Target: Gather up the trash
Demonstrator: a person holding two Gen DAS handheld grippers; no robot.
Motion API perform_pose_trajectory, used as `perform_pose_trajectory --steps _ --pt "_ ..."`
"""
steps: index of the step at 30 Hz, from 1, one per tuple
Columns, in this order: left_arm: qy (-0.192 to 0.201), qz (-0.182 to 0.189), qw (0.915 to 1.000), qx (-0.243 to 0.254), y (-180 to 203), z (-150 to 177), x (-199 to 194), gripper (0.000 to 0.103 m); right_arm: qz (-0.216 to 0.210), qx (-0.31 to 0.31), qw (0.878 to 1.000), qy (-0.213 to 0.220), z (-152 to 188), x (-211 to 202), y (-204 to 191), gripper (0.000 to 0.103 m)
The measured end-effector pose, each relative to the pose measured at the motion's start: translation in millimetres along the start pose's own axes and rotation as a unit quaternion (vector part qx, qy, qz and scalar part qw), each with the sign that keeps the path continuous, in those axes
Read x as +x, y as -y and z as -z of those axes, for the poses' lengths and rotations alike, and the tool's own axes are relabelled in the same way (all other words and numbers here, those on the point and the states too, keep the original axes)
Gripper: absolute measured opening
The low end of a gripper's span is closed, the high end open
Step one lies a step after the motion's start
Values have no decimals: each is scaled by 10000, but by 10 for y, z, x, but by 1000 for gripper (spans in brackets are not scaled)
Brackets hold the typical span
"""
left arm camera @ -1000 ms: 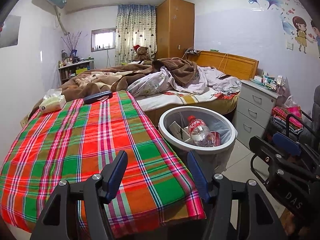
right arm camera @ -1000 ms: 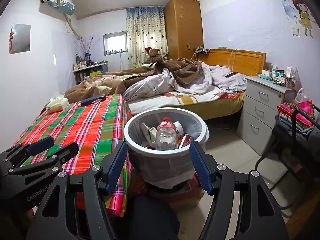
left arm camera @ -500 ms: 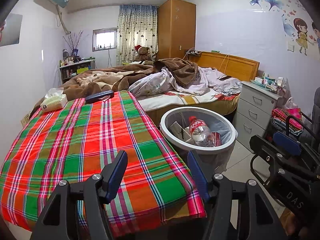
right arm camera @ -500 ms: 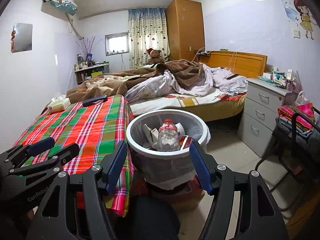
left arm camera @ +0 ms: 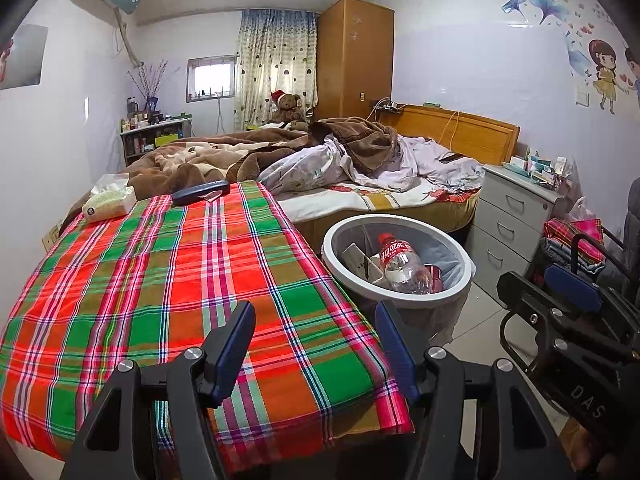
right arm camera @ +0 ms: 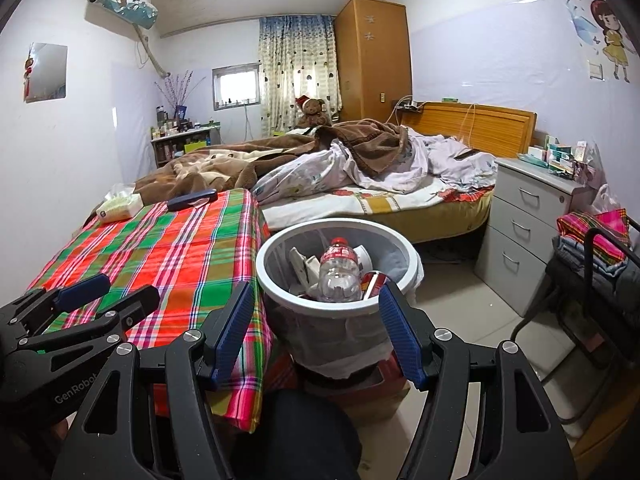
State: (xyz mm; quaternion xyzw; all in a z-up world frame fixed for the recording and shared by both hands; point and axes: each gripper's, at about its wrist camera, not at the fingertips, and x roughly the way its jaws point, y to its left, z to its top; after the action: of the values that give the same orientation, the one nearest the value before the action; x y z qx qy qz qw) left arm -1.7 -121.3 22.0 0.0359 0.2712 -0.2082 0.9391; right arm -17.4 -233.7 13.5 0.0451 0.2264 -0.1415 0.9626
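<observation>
A white round trash bin (left arm camera: 436, 298) (right arm camera: 280, 288) stands on the floor right of the plaid table. It holds a clear plastic bottle with a red label (left arm camera: 400, 266) (right arm camera: 339, 270), crumpled paper (left arm camera: 356, 258) and a red can (right arm camera: 374, 280). My left gripper (left arm camera: 316, 344) is open and empty above the table's near right corner. My right gripper (right arm camera: 316, 320) is open and empty just in front of the bin. Each gripper shows at the edge of the other's view.
The table wears a red and green plaid cloth (left arm camera: 160, 280). A tissue pack (left arm camera: 110, 202) and a dark case (left arm camera: 200, 192) lie at its far end. An unmade bed (left arm camera: 360, 176), grey drawers (left arm camera: 516, 220) and a rack of folded clothes (right arm camera: 592, 248) stand around.
Both grippers have drifted slightly back and up, so the bin sits a little lower in the views. Both stay open and empty.
</observation>
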Motion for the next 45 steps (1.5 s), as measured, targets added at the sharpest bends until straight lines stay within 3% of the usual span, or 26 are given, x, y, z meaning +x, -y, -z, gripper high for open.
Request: perform_pose_trajectory --steps 45 --pt "22 -9 10000 -31 -4 5 -45 62 -12 -23 10000 31 -34 -17 -62 66"
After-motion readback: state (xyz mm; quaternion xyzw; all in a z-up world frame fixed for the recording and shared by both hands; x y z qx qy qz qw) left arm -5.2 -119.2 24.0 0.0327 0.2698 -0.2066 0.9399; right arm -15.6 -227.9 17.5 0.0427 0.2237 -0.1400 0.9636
